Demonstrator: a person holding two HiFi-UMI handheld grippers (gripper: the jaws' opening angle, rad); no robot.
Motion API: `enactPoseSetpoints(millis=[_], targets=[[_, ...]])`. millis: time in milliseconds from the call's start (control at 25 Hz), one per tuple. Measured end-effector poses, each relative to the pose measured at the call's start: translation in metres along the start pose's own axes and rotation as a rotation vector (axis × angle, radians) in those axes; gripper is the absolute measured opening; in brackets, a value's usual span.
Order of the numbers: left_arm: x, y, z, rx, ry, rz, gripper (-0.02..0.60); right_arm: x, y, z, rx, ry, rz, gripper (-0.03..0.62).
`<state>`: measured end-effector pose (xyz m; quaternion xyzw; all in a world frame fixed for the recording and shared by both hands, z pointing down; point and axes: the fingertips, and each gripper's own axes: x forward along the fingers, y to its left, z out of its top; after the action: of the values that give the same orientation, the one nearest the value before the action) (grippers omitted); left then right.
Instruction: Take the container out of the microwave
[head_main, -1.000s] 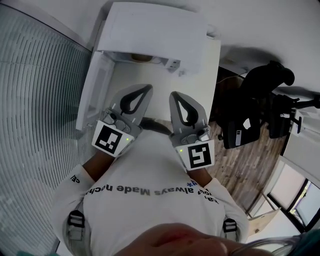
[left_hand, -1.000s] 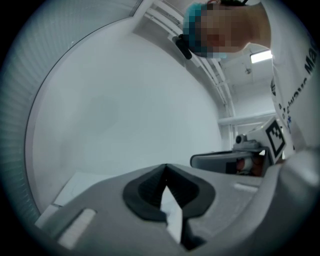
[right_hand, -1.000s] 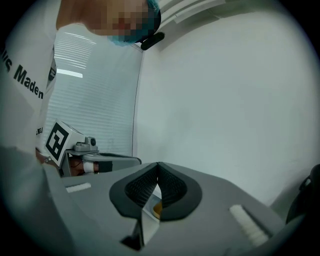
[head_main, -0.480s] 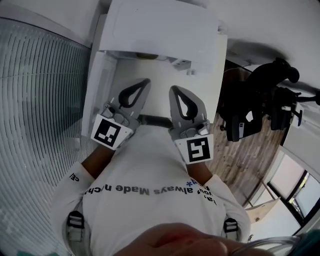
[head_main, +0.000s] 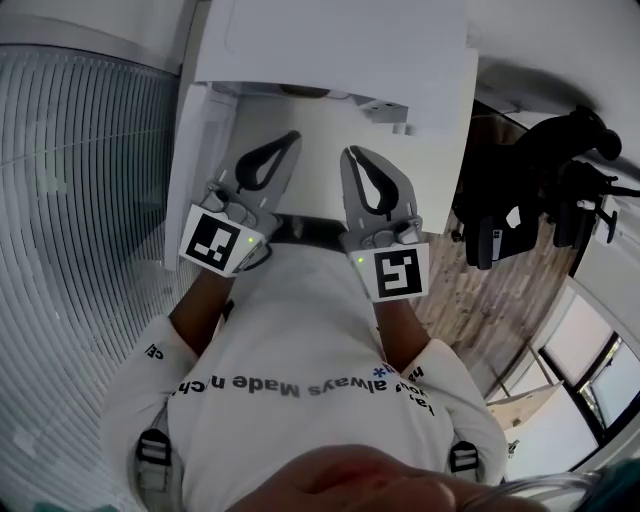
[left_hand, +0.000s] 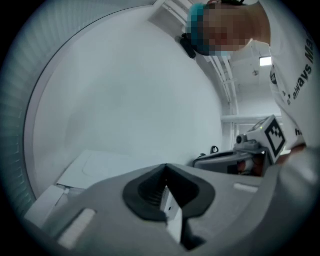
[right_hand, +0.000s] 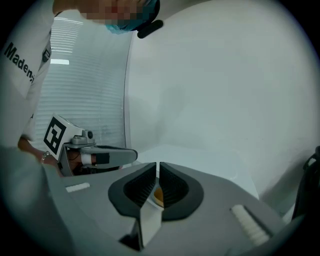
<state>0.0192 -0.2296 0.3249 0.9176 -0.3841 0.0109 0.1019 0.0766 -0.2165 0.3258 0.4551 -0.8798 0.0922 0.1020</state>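
Held left gripper (head_main: 293, 138) shut and empty, near the open door (head_main: 195, 170). Had just been opening right gripper (head_main: 350, 151) a crack, nothing between its jaws. Saw container (head_main: 305, 91) dimly, inside the microwave (head_main: 330, 40) ahead.

White microwave (head_main: 330, 45), door (head_main: 200, 160) swung open, brownish container (head_main: 305, 91) inside (only its edge shows)

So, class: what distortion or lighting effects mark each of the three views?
Head view: fisheye bends the straight edges of the white box-shaped microwave, right side darker. Left gripper view: round image, black vignette, flat even light. Right gripper view: same vignette, pale wall evenly lit.
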Motion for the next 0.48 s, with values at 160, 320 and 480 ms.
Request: enactPoseSetpoints(millis=[160, 320, 480], targets=[[0.003, 0.013, -0.028, 0.005, 0.022, 0.005, 0.003, 0.017, -0.005, -0.026, 0.011, 0.022, -0.005, 0.029], [0.007, 0.026, -0.04, -0.004, 0.024, 0.0, 0.003, 0.038, -0.006, -0.04, 0.025, 0.049, -0.01, 0.037], [0.016, 0.037, -0.055, -0.001, 0.021, -0.01, 0.003, 0.059, -0.013, -0.06, 0.04, 0.07, -0.025, 0.041]])
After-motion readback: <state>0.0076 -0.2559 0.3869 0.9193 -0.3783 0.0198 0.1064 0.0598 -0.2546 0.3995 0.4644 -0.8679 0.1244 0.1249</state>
